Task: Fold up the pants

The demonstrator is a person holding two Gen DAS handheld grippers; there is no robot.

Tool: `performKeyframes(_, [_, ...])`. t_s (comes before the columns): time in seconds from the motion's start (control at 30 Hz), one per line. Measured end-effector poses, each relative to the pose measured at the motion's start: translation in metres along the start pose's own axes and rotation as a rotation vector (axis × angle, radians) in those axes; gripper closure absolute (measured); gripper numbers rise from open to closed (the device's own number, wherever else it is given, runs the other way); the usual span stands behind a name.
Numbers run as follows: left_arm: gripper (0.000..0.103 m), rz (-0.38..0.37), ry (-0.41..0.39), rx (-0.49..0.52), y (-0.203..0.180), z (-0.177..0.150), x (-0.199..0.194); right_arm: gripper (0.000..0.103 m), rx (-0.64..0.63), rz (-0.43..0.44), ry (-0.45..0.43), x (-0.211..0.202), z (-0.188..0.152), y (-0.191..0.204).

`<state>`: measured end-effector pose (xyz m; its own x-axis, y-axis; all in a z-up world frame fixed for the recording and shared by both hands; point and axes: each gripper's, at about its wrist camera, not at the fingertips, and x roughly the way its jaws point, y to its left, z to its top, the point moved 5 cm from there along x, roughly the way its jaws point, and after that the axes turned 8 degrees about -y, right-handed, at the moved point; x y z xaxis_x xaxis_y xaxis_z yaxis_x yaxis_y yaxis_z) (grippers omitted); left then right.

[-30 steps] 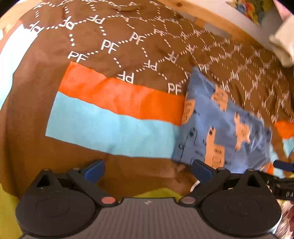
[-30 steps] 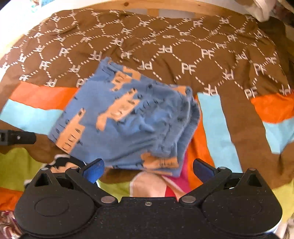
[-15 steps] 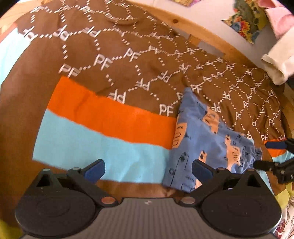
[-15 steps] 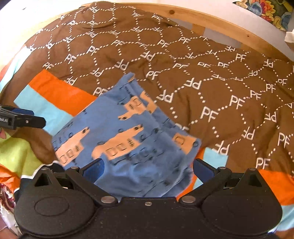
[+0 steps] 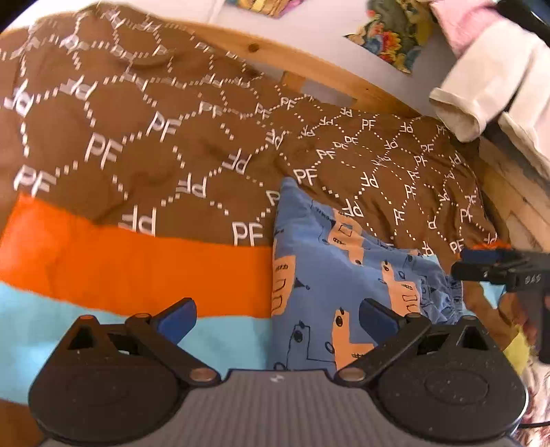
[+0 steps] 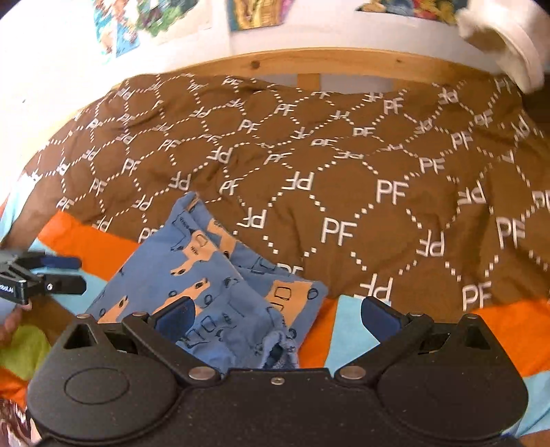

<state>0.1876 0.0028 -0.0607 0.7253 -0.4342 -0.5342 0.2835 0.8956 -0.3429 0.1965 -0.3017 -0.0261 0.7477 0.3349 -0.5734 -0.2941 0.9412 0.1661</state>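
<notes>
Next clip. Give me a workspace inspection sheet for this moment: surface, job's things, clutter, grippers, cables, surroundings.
Surface: bed with a brown patterned blanket, orange and light blue blocks nearer the cameras.
Job's things: blue printed pants folded into a compact bundle, lying free on the blanket.
Clutter: nothing seen on the blanket.
Grippers: left gripper open, empty; right gripper open, empty, above the pants.
Cables: nothing seen.
Surroundings: wooden bed frame, pictures on the wall, white cloth hanging at right.

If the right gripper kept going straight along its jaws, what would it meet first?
Most likely the folded blue pants, lying just ahead of the open right gripper and under its left jaw. Beyond them is only the brown patterned blanket. Depth is hard to judge through the fisheye.
</notes>
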Motion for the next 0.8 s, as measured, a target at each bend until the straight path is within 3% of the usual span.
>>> performKeyframes(0.2, [0.000,-0.040,0.034,-0.020,0.005,-0.009,0.010,0.001,0.117,0.063,-0.006,0.010,-0.017,-0.015])
performKeyframes(0.43, [0.000,-0.083,0.017,-0.001,0.002,-0.011,0.017,0.001,0.203,0.175,0.004,0.029,-0.024,-0.026])
performKeyframes(0.8, [0.000,-0.223,0.037,-0.044,-0.008,-0.013,0.024,0.001,0.355,0.340,-0.022,0.052,-0.019,-0.038])
